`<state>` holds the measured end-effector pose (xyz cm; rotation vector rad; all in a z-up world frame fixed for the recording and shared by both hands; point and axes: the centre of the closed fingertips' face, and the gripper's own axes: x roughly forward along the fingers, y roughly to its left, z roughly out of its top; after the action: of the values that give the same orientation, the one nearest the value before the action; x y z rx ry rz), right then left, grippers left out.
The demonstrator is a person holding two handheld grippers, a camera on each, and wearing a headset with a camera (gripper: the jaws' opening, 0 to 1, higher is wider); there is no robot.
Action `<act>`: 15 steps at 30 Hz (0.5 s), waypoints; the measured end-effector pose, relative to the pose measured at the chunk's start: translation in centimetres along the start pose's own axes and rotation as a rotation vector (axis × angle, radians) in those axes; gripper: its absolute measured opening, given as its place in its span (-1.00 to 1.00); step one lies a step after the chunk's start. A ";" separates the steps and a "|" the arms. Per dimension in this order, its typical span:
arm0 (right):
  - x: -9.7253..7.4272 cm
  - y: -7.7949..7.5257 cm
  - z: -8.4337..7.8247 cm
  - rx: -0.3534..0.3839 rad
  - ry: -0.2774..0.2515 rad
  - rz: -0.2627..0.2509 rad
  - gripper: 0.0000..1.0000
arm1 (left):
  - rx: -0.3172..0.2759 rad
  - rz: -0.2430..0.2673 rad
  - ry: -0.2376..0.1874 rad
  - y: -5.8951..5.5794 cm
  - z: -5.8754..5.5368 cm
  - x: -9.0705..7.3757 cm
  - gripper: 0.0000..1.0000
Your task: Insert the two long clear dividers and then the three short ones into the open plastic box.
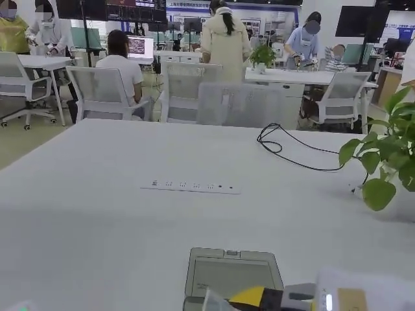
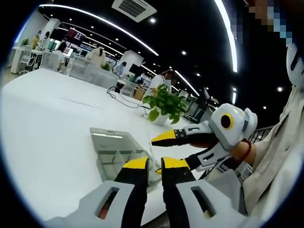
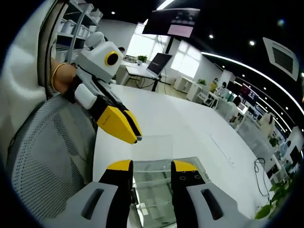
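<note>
Right claw (image 3: 153, 166): jaws set partly apart, a clear divider (image 3: 153, 147) standing between the fingertips. Its side edges meet both inner faces, so it reads as gripped across its width. The sheet rises forward of the tips, upright in the right gripper view.

Left claw (image 2: 156, 164): jaws nearly together, a thin gap between the yellow tips. In the right gripper view it comes in from the left, its tip touching the divider's upper left corner. Cannot tell whether it pinches the sheet or only rests against it.

Open plastic box (image 1: 192, 272): flat on the white desk (image 1: 97, 214), lid laid back, directly under and just ahead of the right claw. From the left claw it lies ahead and slightly left, its compartments visible. The divider is held above the box, not seated.

Potted plant (image 2: 164, 107): well beyond the left claw, past the box. Black cable (image 1: 285, 152): looped on the desk, farther out.
</note>
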<state>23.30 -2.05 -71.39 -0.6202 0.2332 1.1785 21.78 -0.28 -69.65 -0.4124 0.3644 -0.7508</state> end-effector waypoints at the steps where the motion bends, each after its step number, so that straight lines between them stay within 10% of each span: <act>1: 0.0 0.0 0.1 0.001 -0.002 0.002 -0.35 | -0.003 -0.001 -0.002 0.0 0.0 0.0 -0.88; 15: 0.1 0.3 1.2 -0.009 -0.035 0.008 -0.35 | -0.076 -0.005 -0.013 0.0 0.0 -0.1 -1.00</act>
<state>22.85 -1.23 -70.60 -0.6059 0.2007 1.1976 21.74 -0.19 -69.67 -0.4899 0.3812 -0.7401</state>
